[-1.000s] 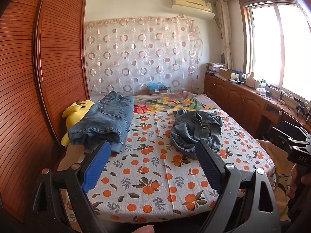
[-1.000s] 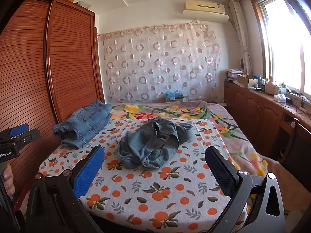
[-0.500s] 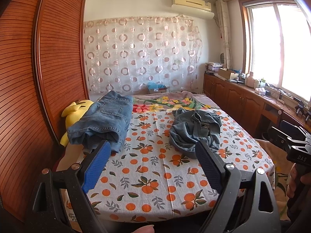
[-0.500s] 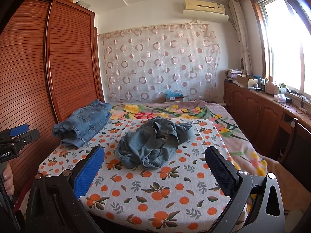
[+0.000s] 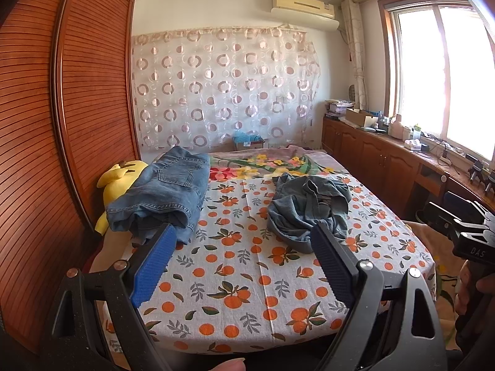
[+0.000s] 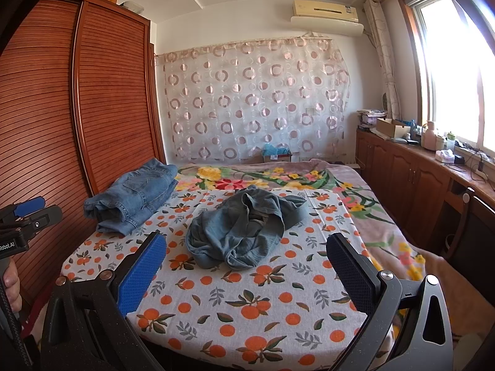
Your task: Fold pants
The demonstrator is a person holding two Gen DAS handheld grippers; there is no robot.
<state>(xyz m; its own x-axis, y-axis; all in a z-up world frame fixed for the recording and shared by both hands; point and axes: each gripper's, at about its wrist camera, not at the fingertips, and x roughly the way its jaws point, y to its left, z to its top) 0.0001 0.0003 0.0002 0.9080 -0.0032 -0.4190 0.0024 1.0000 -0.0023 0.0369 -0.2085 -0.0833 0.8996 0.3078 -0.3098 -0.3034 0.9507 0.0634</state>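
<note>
On the orange-print sheet [image 6: 247, 306] covering the near part of the bed, toward its middle and a little to the right edge, the crumpled pants [image 6: 244, 232] are lying in a loose grey-blue heap, while a folded pair of jeans [image 6: 136, 198] is resting along the left edge beside a yellow plush toy [image 5: 123, 179]. Both tools are hovering off the near edge of the bed, well short of the cloth: the left gripper [image 5: 244, 262] is holding its blue pads wide apart with nothing between them, and the right gripper [image 6: 247, 266] is likewise gaping fully and gripping nothing. Judging from this, the step in hand is the first reach, and it is probably best done by finding the waistband or a leg hem in the heap, pinching one layer at two well-separated points, and lifting and shaking the pants out flat on the sheet before any fold; grabbing the bulk of the pile is likely to trap several layers and leave twists. As for writing, the right tool's housing seen from the left camera is showing "DAS", and the left tool seen from the right camera is showing letters ending "Robot.AI"; the air conditioner [image 6: 324, 12] badge is too small to read.
</note>
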